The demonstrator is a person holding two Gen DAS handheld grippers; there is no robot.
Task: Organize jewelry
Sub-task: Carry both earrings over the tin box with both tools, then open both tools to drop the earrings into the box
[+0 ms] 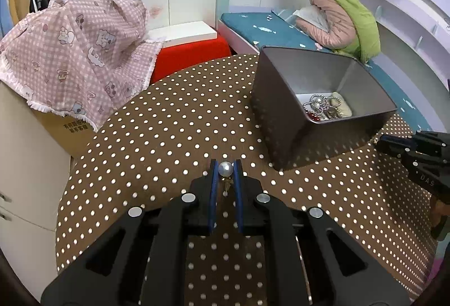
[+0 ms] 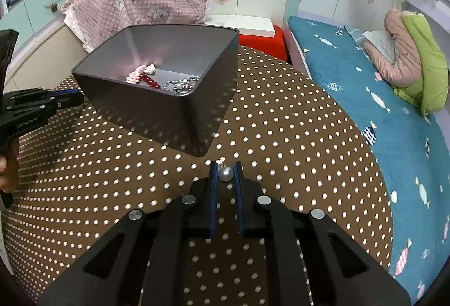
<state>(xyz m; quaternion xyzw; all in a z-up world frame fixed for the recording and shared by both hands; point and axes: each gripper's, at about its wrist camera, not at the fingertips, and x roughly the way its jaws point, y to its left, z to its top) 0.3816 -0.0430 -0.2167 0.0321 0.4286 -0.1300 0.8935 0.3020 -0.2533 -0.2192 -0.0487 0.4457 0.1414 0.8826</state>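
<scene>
My left gripper (image 1: 225,168): its two blue-padded black fingers are pinched on a round white pearl earring (image 1: 225,168); a small gold fitting hangs below the pearl, between the pads.
My right gripper (image 2: 225,173): its blue-padded fingers are pinched on a second round pearl earring (image 2: 226,173), greyer in this light, with a small metal fitting showing just past the fingertips.
Bench (image 1: 157,143): a round top under a brown cloth with white polka dots; both grippers sit low over it, angled downward.
Box (image 1: 284,120): a dark grey, open-topped square container stands on the bench, between my two grippers and farther back.
Inside the box: a silver bead chain (image 1: 319,105), dark red beads (image 2: 150,81), and a pale pink piece (image 2: 140,72) lie on its floor.
Beyond the bench: a pink checked cloth (image 1: 76,47) draped over a cardboard box, and a bed with a teal cover (image 2: 374,98).
</scene>
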